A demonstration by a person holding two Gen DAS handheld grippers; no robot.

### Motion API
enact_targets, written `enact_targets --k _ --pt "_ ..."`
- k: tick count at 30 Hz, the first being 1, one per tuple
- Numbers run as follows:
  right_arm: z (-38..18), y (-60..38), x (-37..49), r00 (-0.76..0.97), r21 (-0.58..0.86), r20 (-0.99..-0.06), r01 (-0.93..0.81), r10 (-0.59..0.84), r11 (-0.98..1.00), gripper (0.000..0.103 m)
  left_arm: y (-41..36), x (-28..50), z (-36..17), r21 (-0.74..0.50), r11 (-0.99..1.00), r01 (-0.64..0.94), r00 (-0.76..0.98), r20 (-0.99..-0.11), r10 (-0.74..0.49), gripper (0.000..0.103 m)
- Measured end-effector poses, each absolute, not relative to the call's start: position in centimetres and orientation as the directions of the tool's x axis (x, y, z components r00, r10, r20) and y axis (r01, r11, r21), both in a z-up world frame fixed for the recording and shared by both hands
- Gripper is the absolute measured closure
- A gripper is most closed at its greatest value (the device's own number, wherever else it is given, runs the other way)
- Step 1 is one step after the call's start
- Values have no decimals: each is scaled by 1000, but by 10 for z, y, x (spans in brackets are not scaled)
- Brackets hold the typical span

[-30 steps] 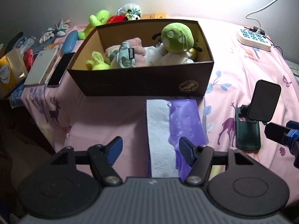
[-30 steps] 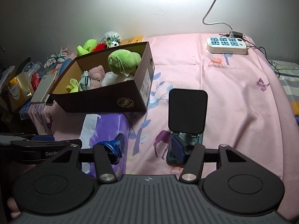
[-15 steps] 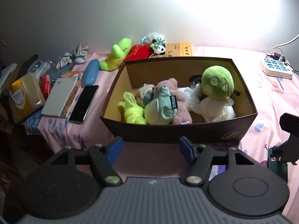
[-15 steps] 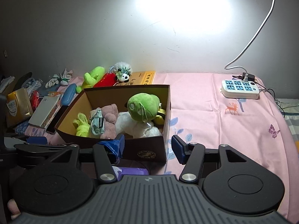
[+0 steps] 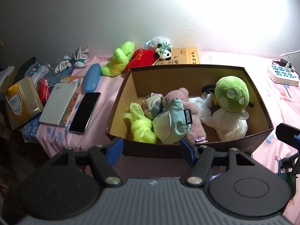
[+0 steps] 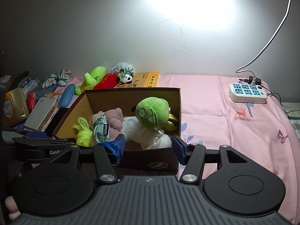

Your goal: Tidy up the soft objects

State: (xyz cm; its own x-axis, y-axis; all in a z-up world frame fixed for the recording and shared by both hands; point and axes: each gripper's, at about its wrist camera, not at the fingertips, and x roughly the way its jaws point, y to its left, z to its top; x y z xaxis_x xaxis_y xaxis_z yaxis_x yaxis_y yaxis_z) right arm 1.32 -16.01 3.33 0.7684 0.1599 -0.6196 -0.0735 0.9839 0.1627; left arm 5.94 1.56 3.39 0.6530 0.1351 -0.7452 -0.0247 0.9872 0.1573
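A brown cardboard box stands on the pink bed. It holds a green-headed plush, a pink plush, a mint pouch and a neon yellow net. Behind the box lie a lime green plush and a red panda plush. My left gripper is open and empty above the box's near wall. My right gripper is open and empty at the box's near right corner.
Left of the box lie a black phone, a white book, a blue case, a gold bag and white gloves. A yellow book lies behind. A power strip is far right. A phone stand is near right.
Both grippers have risen and tilted up, away from the purple tissue pack and phone stand, bringing the box's inside and the wall into view. Both stayed open.
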Motion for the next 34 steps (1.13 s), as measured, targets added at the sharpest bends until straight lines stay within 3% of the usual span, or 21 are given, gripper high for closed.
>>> enact_targets --k 26,30,34 --pt "17 -162 39 754 184 -636 -60 166 981 62 21 85 24 147 988 -48 647 -749 143 37" --pt "15 -163 40 753 193 -636 -56 168 980 62 21 81 26 142 989 -51 682 -719 138 47" --pt "15 -164 39 754 200 -634 -52 169 979 62 20 83 27 139 988 -66 674 -724 147 39"
